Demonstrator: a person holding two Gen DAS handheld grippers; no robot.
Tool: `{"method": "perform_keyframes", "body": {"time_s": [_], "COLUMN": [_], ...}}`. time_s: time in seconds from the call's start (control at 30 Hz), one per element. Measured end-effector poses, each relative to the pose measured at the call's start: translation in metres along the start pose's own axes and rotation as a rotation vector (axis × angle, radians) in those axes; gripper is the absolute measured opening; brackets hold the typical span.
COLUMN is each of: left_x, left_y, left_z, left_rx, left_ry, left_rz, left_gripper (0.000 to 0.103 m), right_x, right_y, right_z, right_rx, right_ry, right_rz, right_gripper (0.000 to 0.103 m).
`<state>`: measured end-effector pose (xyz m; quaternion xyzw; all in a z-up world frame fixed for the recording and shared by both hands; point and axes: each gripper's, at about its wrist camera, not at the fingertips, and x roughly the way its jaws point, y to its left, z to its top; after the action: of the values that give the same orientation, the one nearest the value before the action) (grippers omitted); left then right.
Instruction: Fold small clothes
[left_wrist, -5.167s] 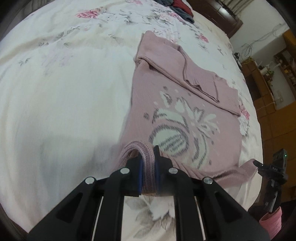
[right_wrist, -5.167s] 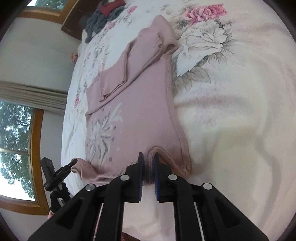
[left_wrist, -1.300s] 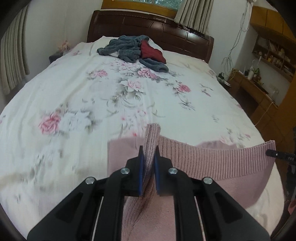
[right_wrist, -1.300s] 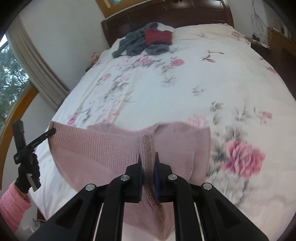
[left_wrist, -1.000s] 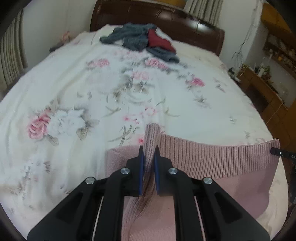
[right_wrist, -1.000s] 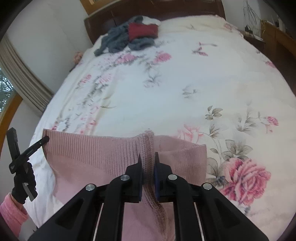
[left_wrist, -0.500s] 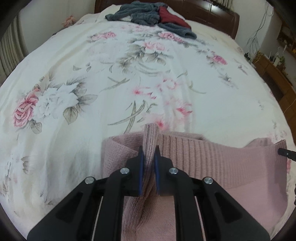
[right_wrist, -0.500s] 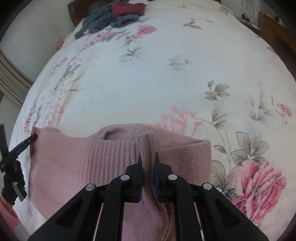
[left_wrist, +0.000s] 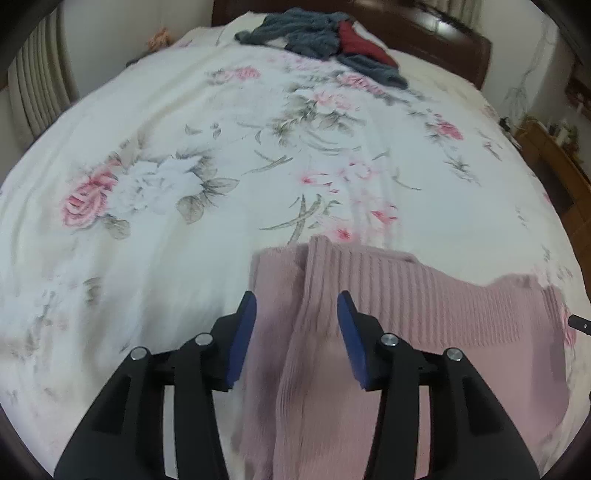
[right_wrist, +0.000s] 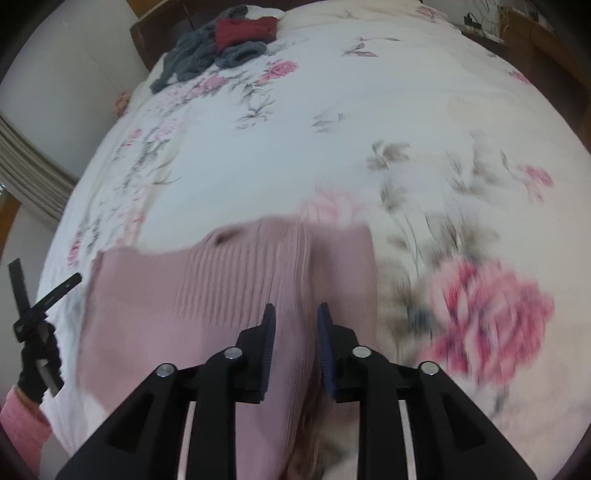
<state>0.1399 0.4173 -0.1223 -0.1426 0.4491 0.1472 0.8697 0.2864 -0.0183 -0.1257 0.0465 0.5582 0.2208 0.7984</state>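
My left hand-held gripper gapes wide and my right hand-held gripper is partly open; neither grips anything. The pink sweater lies folded on the bed, ribbed hem uppermost, because I want the fold to settle flat before another crease.

The left gripper stands with its jaws spread wide over a pink sweater lying at lower right on a floral bedspread. A grey and red clothes pile sits at top centre.
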Motion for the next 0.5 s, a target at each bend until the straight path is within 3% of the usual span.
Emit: {"method": "perform_keyframes", "body": {"time_s": [0.17, 0.33, 0.37, 0.43, 0.5], "left_x": [-0.035, -0.038, -0.035, -0.028, -0.022], "left_y": [-0.015, -0.042, -0.046, -0.049, -0.049], "left_z": [-0.032, -0.073, -0.08, -0.091, -0.098], "left_rx": [0.03, 0.069, 0.078, 0.081, 0.072], "left_ry": [-0.018, 0.062, 0.077, 0.107, 0.143], "left_rz": [-0.058, -0.124, -0.125, -0.119, -0.118], "left_gripper": [0.052, 0.054, 0.054, 0.054, 0.054], "right_x": [-0.023, -0.017, -0.015, -0.011, -0.011], "right_y": [0.008, 0.015, 0.016, 0.016, 0.016], "right_z": [-0.06, -0.108, -0.112, -0.119, -0.12], "right_rx": [-0.033, -0.03, -0.031, -0.014, -0.001], "right_ry": [0.047, 0.103, 0.108, 0.126, 0.127], "right_rz": [0.055, 0.086, 0.091, 0.116, 0.122], "right_gripper": [0.031, 0.031, 0.03, 0.016, 0.011]}}
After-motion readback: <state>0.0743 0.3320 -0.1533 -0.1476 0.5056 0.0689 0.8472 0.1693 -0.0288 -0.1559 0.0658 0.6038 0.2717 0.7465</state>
